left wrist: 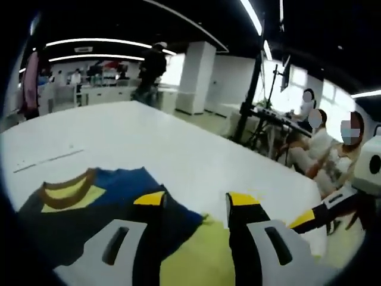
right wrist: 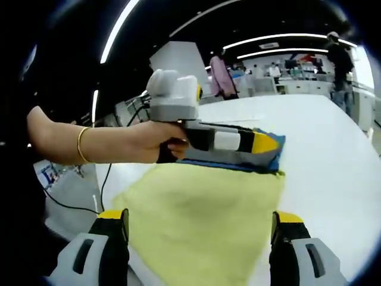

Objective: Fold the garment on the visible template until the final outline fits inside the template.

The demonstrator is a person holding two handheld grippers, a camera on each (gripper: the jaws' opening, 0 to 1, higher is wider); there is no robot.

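On the white surface (right wrist: 339, 155) straight ahead of your right gripper (right wrist: 199, 229) lies the yellow-and-blue garment (right wrist: 202, 208), its jaws apart and empty. Your left gripper (right wrist: 262, 143), nearer the far blue edge, looks clamped on it; fold toward you.

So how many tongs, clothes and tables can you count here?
Tongs: 2, the left tongs clamped on the cloth's edge, the right tongs hanging open above it.
Clothes: 1, a yellow and blue garment with a brown collar.
Tables: 1, the white table under it.
Total: 4
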